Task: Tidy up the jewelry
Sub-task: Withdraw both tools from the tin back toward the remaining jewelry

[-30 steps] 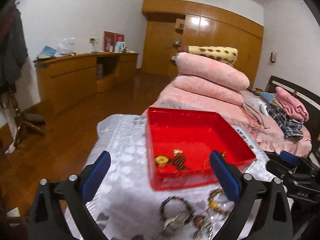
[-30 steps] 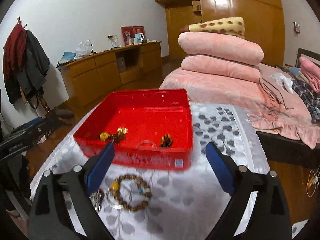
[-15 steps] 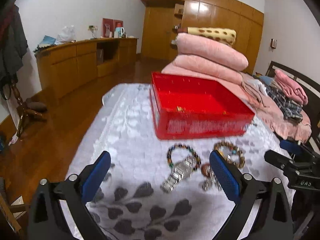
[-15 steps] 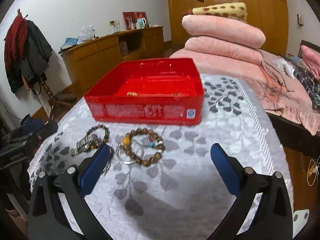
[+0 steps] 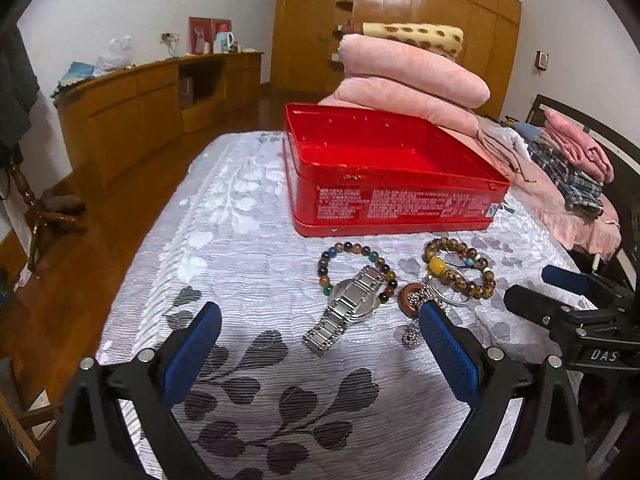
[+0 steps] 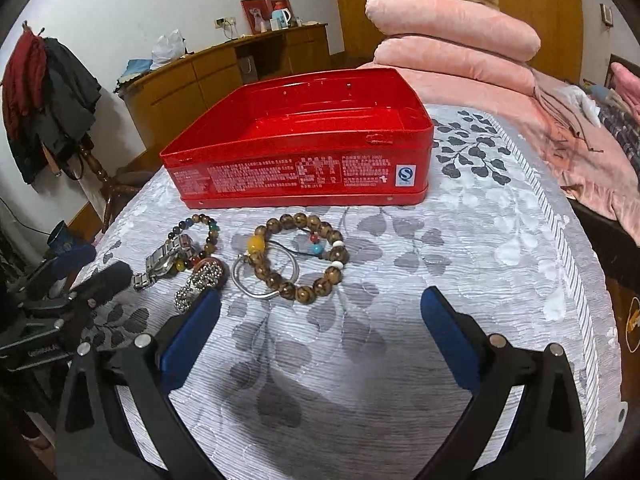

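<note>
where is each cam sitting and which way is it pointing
Left wrist: on the left claw, low over the table, facing the red tin; the watch lies ahead; both blue pads and the right claw at the right edge show.
Right wrist: on the right claw, facing the same tin; the brown bead bracelet lies ahead; the left claw shows at the left edge.
Shared: tin, jewelry, pink bedding.

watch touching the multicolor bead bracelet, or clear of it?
Touching. The left wrist view shows the silver watch lying across the multicolor bead bracelet, its band overlapping the ring's near side with no gap. The right wrist view shows the same overlap.
</note>
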`<control>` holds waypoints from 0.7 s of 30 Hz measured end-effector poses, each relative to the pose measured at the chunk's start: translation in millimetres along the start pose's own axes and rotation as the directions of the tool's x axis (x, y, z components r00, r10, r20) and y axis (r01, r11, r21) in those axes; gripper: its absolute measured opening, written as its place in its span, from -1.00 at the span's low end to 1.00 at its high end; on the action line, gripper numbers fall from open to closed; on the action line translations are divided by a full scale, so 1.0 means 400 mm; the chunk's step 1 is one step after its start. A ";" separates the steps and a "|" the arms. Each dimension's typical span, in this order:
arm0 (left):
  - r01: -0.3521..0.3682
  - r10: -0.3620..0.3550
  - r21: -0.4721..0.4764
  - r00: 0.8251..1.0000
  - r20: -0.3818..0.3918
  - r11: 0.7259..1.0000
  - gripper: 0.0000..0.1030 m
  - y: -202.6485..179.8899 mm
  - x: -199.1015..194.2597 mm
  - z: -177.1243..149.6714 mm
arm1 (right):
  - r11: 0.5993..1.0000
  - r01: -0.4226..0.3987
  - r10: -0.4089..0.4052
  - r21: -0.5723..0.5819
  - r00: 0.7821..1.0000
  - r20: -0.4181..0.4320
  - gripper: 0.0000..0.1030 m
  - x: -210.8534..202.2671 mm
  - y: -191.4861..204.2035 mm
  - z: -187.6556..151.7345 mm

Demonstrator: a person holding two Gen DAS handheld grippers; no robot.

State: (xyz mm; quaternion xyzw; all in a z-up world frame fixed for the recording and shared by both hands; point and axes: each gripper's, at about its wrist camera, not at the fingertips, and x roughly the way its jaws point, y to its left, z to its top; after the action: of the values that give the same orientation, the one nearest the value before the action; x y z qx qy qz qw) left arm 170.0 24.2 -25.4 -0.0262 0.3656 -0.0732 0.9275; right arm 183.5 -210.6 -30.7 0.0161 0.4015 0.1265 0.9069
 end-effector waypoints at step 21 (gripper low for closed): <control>0.100 -0.102 -0.021 0.986 -0.133 0.995 -0.38 -0.010 0.093 0.015 | 1.000 -0.009 0.009 0.015 1.000 -0.004 0.88 0.013 -0.023 0.008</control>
State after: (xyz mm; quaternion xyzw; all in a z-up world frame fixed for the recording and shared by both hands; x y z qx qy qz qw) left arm 200.6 14.5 -45.8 -0.0465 0.4259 -0.1190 0.8957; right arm 191.2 -218.2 -33.2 0.0247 0.4041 0.1276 0.9054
